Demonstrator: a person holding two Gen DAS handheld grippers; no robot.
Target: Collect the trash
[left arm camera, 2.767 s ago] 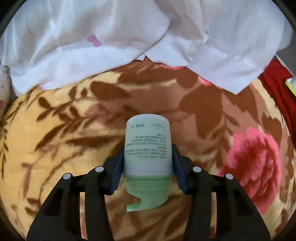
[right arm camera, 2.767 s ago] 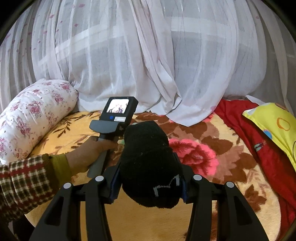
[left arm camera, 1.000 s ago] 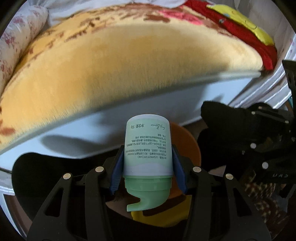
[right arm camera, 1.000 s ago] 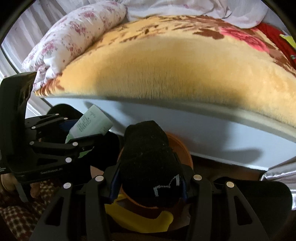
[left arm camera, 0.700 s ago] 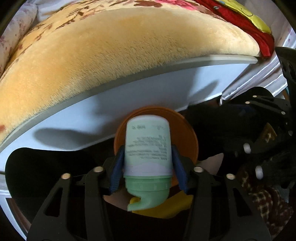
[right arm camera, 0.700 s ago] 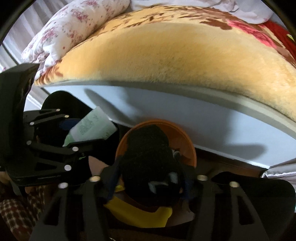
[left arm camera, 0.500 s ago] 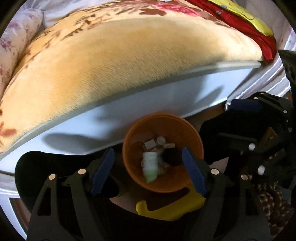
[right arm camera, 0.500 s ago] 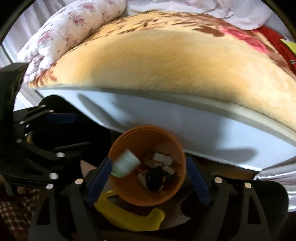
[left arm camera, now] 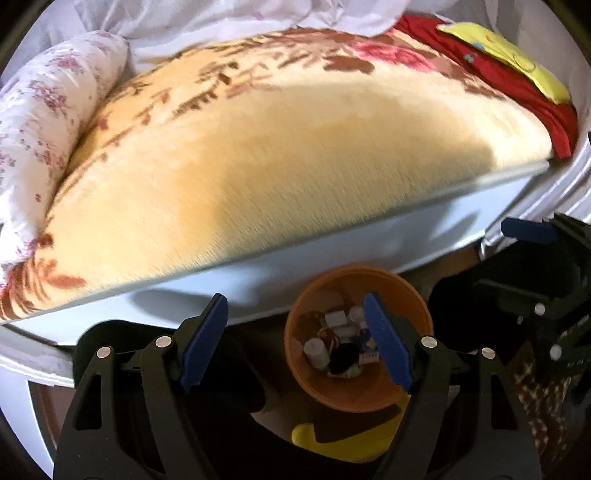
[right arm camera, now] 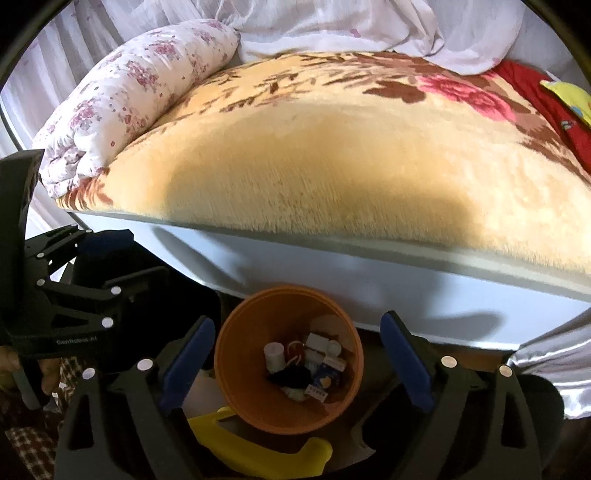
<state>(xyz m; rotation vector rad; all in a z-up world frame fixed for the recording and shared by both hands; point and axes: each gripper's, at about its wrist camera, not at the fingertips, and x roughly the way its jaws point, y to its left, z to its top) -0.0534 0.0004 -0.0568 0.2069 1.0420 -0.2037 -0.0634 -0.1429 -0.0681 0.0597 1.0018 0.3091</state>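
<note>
Bed [right arm camera: 332, 177] behind; left claw [right arm camera: 107, 258] in right view only.

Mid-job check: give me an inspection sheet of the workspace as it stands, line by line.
Surface: bed with a floral plush blanket; no loose trash visible on it.
Job's things: orange bin on the floor by the bed, holding a black sock, a pale tube and small packets.
Clutter: yellow plastic piece beside the bin.
Grippers: left hand-held gripper and right hand-held gripper both open, empty, above the bin; jaws have just been opening.
Cables: nothing seen.
Surroundings: flowered bolster, white curtain, red cloth.
</note>
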